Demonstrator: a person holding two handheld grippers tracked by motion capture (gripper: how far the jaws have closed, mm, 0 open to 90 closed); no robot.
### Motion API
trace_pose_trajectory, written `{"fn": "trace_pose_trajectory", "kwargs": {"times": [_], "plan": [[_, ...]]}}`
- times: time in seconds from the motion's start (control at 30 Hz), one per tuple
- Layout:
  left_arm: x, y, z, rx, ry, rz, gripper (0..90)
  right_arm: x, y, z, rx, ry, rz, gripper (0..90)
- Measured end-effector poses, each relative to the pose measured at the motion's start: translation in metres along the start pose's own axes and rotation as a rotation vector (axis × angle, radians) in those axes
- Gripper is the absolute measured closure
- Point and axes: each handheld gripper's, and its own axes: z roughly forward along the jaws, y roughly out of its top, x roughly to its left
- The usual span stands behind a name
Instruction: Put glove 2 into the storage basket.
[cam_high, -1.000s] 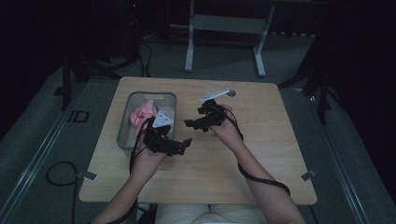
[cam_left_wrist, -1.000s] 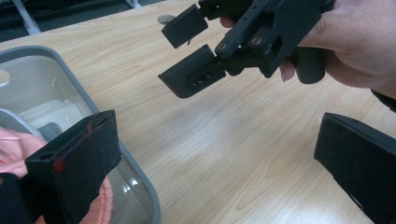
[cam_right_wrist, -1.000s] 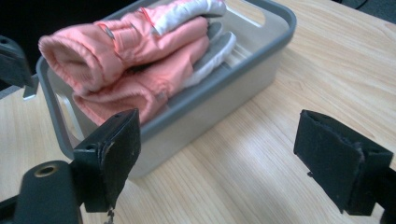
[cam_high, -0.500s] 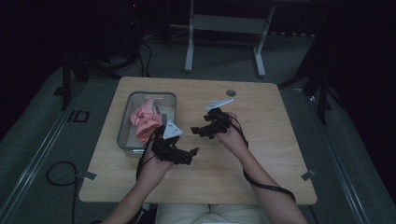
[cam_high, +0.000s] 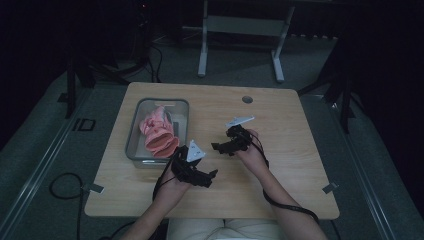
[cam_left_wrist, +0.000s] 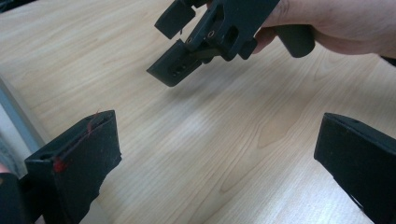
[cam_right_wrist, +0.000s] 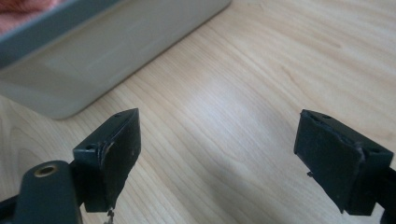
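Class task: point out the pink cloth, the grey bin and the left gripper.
pink cloth (cam_high: 159, 134), high view, middle of its folds.
grey bin (cam_high: 132, 144), high view, left rim.
left gripper (cam_high: 209, 177), high view, between its open fingertips.

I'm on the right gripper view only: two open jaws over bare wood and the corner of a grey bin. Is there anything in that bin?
Observer: Yes. In the high view a pink cloth lies bunched inside the grey bin, which stands on the left part of the table.
Operator: Where is the left gripper?
Observer: The left gripper is just below the bin's near right corner, over bare wood, apart from the right gripper.
Operator: Is it holding anything?
Observer: No. In the left gripper view its jaws stand wide apart with only tabletop between them.
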Motion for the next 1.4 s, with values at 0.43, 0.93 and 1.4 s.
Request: {"fn": "trace_pose_trajectory", "kwargs": {"times": [0.43, 0.93, 1.4], "plan": [[-0.015, -0.021, 0.025, 0.015, -0.032, 0.046, 0.0, 0.002, -0.03, 0.001, -0.001, -0.003, -0.02, 14.5], [-0.017, -0.033, 0.039, 0.026, -0.008, 0.067, 0.0, -0.004, -0.047, -0.009, -0.026, -0.012, -0.03, 14.1], [-0.016, -0.042, 0.046, 0.041, -0.017, 0.071, 0.0, -0.007, -0.062, -0.008, -0.03, -0.025, -0.032, 13.8]]}}
